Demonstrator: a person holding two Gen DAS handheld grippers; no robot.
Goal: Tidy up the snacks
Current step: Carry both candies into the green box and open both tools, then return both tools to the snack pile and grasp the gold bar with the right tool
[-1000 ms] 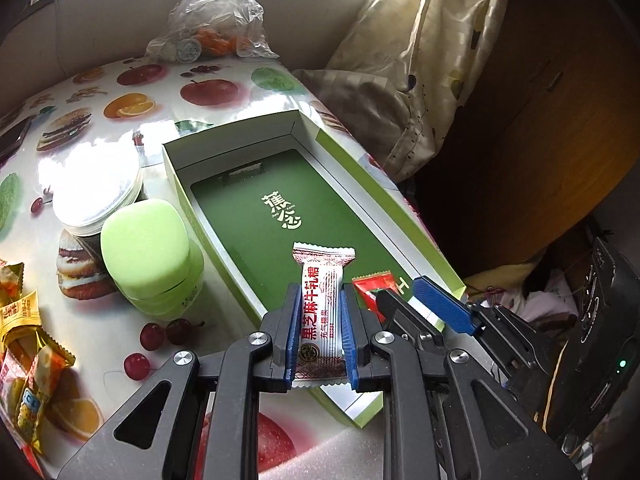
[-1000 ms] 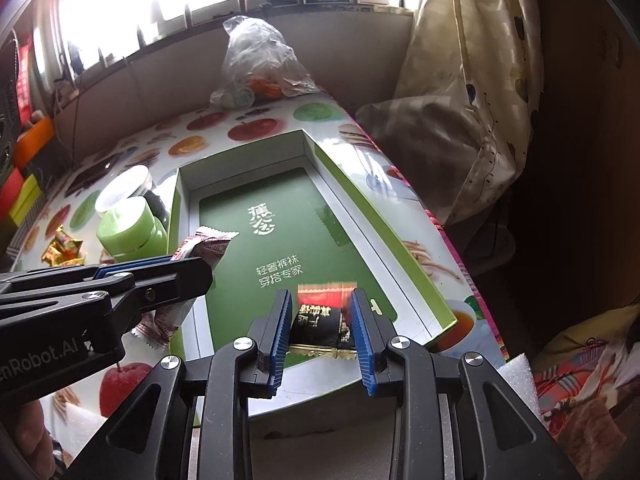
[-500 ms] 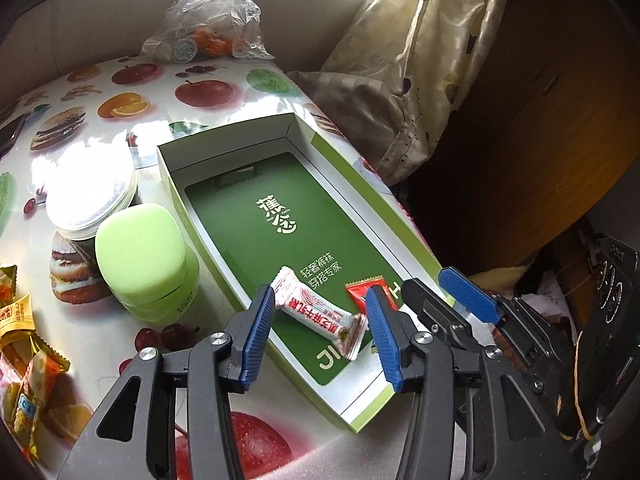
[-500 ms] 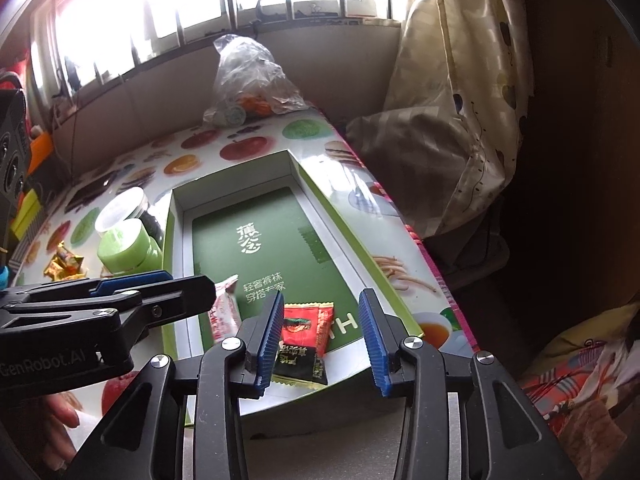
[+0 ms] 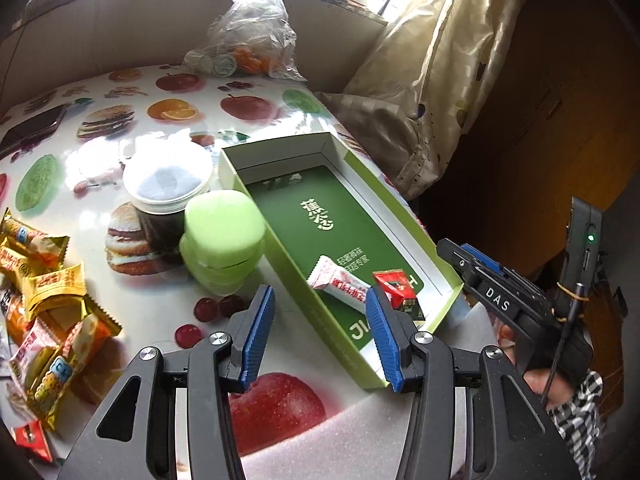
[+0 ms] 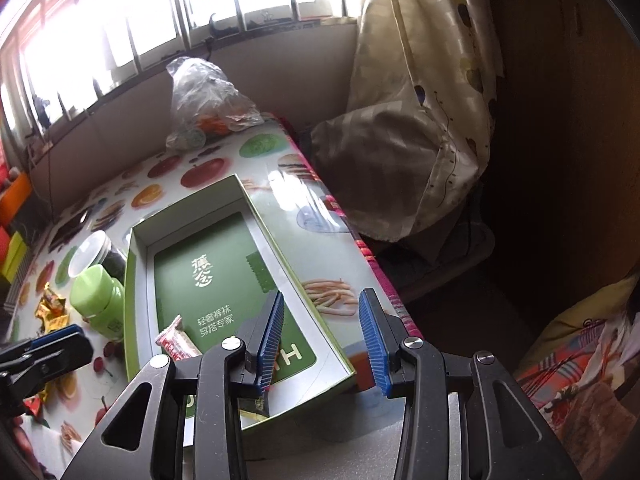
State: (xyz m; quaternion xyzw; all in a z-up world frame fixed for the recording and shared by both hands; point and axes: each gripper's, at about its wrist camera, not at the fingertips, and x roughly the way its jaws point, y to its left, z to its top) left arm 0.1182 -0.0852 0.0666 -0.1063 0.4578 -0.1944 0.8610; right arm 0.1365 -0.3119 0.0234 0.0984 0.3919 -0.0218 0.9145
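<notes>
Window backlight, tabletop glare, fisheye vignetting

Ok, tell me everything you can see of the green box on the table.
The green box is a shallow, open rectangular tray, seemingly cardboard: lime-green outside, white inner walls, dark green floor with pale printed characters. It lies flat near the table's right edge. A white and red snack bar and a small red and black packet lie at its near end. A light green jar stands against its left wall.
</notes>
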